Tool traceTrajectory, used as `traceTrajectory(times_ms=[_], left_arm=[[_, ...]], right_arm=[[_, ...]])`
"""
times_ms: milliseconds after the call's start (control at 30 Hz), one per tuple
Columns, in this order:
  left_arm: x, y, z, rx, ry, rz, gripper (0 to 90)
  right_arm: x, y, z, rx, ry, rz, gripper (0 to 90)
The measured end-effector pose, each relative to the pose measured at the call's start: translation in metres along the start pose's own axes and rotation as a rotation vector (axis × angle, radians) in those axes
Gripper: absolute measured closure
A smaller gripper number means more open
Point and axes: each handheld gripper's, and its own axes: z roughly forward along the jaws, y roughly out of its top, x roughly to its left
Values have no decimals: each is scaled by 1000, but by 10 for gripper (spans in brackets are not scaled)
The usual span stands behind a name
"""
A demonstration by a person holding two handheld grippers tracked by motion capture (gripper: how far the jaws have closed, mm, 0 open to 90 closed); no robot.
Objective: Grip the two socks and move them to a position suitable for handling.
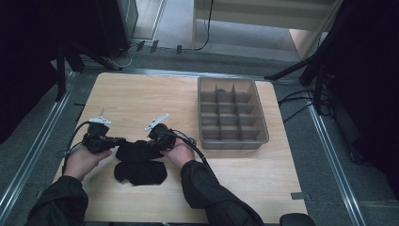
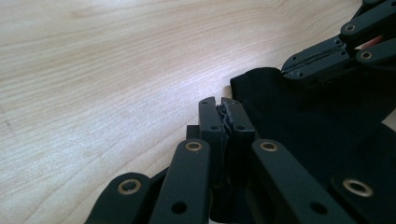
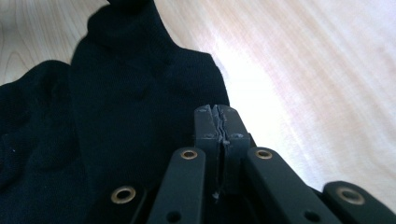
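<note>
- Scene, high view: pale wood counter (image 1: 141,94); a grey divided bin (image 1: 231,113) stands right of centre in the frame, its compartments looking empty apart from something small and dark in the far row, too small to make out.
- Task's thing: black cloth (image 1: 139,151), socks or similar knitwear, lying low and left of centre, between the two hands. A second dark piece (image 1: 140,172) lies just below it, touching or overlapping; cannot tell whether the two are joined.
- Left gripper (image 1: 117,141): jaws closed, pads pressed together at the cloth's left edge. In the left gripper view the tips (image 2: 220,114) meet beside the fabric's hem (image 2: 261,88); a sliver of fabric seems pinched between them, though dark on dark makes this uncertain.
- Right gripper (image 1: 151,141): jaws closed at the cloth's right edge. In the right gripper view the tips (image 3: 217,122) are tight together over the black fabric (image 3: 140,93), apparently nipping its border.
- Step in hand, as judged: both ends of the upper piece taken, ready for folding or rolling before it goes to the bin.
- Next move likely calls for lifting both ends together, keeping the pinch firm so thin knit does not slip, and leaving the lower piece behind.
- Writing: no brand, label or text legible on cloth, bin or grippers.
</note>
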Motion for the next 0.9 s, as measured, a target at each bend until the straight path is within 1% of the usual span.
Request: traceTrajectory(times_ms=[133, 233, 267, 300, 333, 433, 467, 500, 533, 600, 633, 667, 700, 733, 800, 833, 867, 900], left_arm=[[-3, 3, -7, -41, -3, 3, 878], [-6, 5, -11, -73, -1, 11, 878], [-7, 6, -12, -89, 11, 19, 878], [-8, 7, -13, -99, 13, 18, 878], [-8, 8, -12, -102, 14, 22, 878], [-6, 12, -9, -98, 19, 18, 878], [-6, 13, -9, -99, 13, 9, 878], [-7, 13, -9, -103, 16, 13, 877], [-7, 13, -10, -105, 10, 14, 878], [-9, 11, -11, -101, 8, 25, 877], [-10, 10, -12, -97, 0, 22, 877], [-11, 9, -13, -88, -3, 27, 877], [-14, 7, -14, -84, -1, 40, 876], [-15, 6, -15, -76, -2, 50, 876], [-19, 2, -18, -69, 0, 67, 875], [-21, 1, -19, -69, -2, 67, 875], [-21, 0, -19, -69, -7, 67, 874], [-23, -1, -20, -70, 0, 72, 873]], right_arm=[[3, 5, -13, -46, -28, -37, 880], [6, 6, -21, -65, -68, -79, 879], [7, 6, -23, -75, -76, -92, 879], [8, 6, -26, -87, -86, -99, 878], [9, 7, -29, -104, -105, -115, 877], [9, 9, -32, -114, -133, -126, 877], [8, 9, -32, -119, -130, -126, 876], [7, 9, -33, -118, -124, -120, 875], [7, 9, -34, -120, -120, -121, 874], [9, 7, -34, -115, -114, -128, 872], [10, 5, -34, -112, -117, -135, 872], [11, 4, -34, -113, -110, -136, 872], [12, 3, -34, -108, -110, -140, 872], [14, 1, -35, -107, -105, -147, 872], [17, -2, -35, -107, -112, -172, 872], [18, -3, -36, -103, -113, -183, 872], [19, -4, -36, -103, -113, -185, 870], [20, -4, -36, -102, -111, -187, 870]])
